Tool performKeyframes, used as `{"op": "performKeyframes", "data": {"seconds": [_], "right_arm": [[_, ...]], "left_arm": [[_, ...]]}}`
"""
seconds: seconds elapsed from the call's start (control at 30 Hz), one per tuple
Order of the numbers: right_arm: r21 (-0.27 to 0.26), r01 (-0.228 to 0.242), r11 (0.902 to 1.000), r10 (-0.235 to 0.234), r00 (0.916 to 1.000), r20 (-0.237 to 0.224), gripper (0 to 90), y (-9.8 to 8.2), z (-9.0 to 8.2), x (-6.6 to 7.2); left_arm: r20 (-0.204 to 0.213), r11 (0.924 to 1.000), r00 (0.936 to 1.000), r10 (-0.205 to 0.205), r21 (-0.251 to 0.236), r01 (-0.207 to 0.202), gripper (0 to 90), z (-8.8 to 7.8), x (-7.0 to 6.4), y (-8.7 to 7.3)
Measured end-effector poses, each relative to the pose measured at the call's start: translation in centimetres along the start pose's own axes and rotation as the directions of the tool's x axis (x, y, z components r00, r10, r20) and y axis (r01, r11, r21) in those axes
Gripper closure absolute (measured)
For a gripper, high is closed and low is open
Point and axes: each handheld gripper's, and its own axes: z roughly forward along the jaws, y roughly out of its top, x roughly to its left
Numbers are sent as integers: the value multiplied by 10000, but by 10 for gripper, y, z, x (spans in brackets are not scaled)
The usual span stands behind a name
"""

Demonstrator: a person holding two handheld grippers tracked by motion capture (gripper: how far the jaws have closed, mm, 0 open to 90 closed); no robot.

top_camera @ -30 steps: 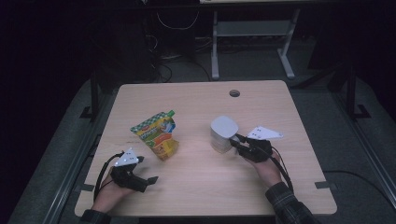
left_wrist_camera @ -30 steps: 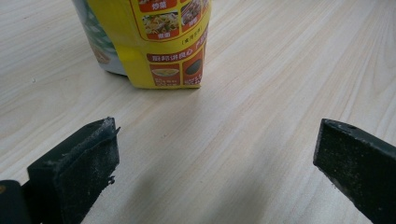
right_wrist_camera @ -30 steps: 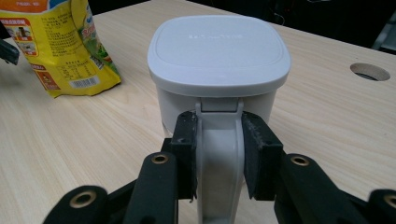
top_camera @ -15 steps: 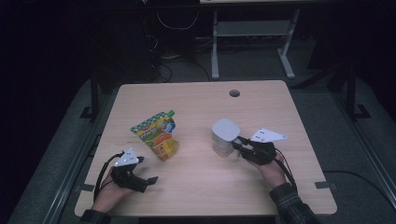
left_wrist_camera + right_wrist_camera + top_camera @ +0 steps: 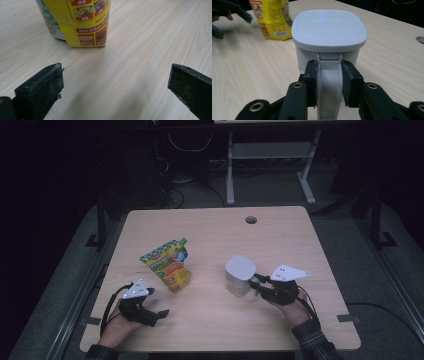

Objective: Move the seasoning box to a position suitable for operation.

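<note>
right gripper (image 5: 329, 83) is clamped on the white jug's (image 5: 240, 274) handle (image 5: 329, 92); left gripper (image 5: 156, 315) gapes wide, empty, facing the pouch (image 5: 77, 22); its print's readable up close

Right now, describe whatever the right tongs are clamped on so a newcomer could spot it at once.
Start at the light wooden table and look to its right half, near the front edge. There stands a white lidded plastic container with a handle, and the right tongs are shut on that handle. Unlike the yellow printed food pouch lying to its left, it is plain white, rigid and upright.
</note>
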Motion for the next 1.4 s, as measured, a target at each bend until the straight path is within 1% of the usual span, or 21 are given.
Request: {"op": "performKeyframes", "data": {"seconds": [0.03, 0.07, 0.3, 0.33, 0.43, 0.57, 0.63, 0.67, 0.9, 1.2, 1.3, 1.37, 1.4], "right_arm": [[-1, 139, 9999, -139, 9998, -142, 683, 1, -1, 4], [29, 119, 9999, -118, 9997, -218, 683, 1, -1, 6], [-34, 453, 9990, -454, 9969, -635, 683, 1, -2, 15], [-12, 388, 9992, -388, 9967, -710, 683, 1, -3, 17], [-52, 511, 9987, -513, 9952, -831, 683, 0, -5, 19], [-91, 540, 9985, -547, 9929, -1058, 683, -2, -9, 22], [-135, 651, 9978, -662, 9911, -1153, 683, -4, -12, 23], [-146, 671, 9976, -684, 9902, -1218, 683, -4, -14, 23], [-259, 885, 9957, -917, 9816, -1677, 682, -10, -21, 27], [-182, 712, 9973, -733, 9801, -1846, 667, -16, -24, 24], [-295, 557, 9980, -603, 9799, -1903, 615, -15, -25, 23], [-271, 490, 9984, -532, 9813, -1848, 601, -16, -26, 22], [-269, 475, 9985, -517, 9808, -1882, 597, -16, -26, 22]], "left_arm": [[3, 10000, 10000, -9, -3, 9, 0, 0, 0, 0], [12, 10000, 10000, 5, -5, -5, 0, 0, 0, 0], [37, 10000, 10000, -6, 1, 6, 0, 0, -1, 0], [44, 10000, 10000, -9, -3, 9, 0, 0, -1, 0], [56, 10000, 10000, -30, 21, 30, 0, 1, -1, 0], [72, 10000, 10000, -41, 36, 41, 0, 1, -2, 0], [77, 10000, 10000, 4, 89, -4, 0, 1, -1, 0], [75, 10000, 10000, -62, 37, 62, 0, 1, -2, 0], [89, 10000, 9999, -84, 27, 84, 0, 2, -3, 0], [140, 9999, 9999, -91, 78, 90, 0, 4, -3, -1], [162, 9999, 9999, -53, 117, 51, 0, 4, -3, -1], [149, 9999, 9999, -57, 116, 56, 0, 3, -3, -1], [153, 9999, 9999, -58, 116, 56, 0, 4, -3, -1]]}}
